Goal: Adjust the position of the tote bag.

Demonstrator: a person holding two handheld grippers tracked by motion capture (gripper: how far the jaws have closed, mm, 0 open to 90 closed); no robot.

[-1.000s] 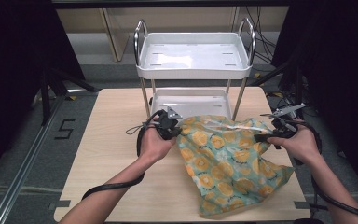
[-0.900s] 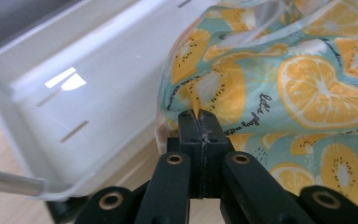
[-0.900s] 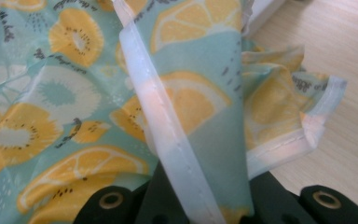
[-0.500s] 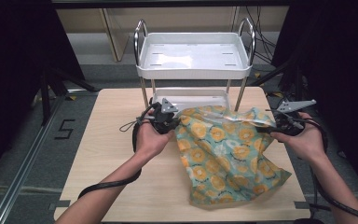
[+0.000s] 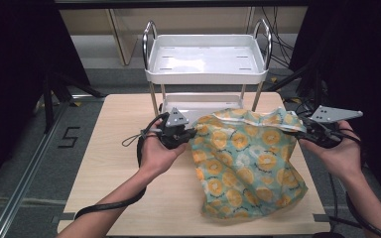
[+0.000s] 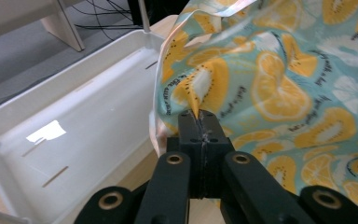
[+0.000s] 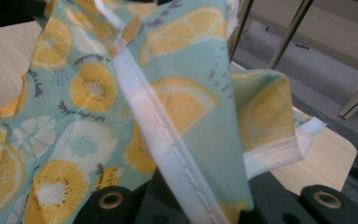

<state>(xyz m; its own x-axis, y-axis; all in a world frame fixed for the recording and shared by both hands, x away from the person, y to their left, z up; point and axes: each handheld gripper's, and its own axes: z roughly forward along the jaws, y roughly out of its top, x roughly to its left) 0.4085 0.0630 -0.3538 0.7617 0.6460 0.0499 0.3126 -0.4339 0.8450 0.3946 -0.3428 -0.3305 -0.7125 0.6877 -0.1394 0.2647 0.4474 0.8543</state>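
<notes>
A teal cloth (image 5: pixel 245 158) printed with orange citrus slices hangs between my two grippers above the wooden table (image 5: pixel 109 163). My left gripper (image 5: pixel 189 134) is shut on the cloth's left upper corner, and in the left gripper view the fabric (image 6: pixel 279 84) is pinched between the closed jaws of that gripper (image 6: pixel 200 122). My right gripper (image 5: pixel 302 133) is shut on the right upper corner. The white hemmed edge (image 7: pixel 168 140) of the cloth drapes over its jaws in the right gripper view. The cloth's lower part rests crumpled on the table near the front edge.
A white two-tier cart (image 5: pixel 206 62) with chrome handles stands just beyond the table's far edge; its lower tray (image 6: pixel 74 135) lies right behind the cloth. A floor marking "5" (image 5: pixel 69 136) sits left of the table.
Both grippers have risen and moved apart, lifting the cloth's top edge and stretching it wider. The cloth's lower part has been drawn up off the table somewhat.
</notes>
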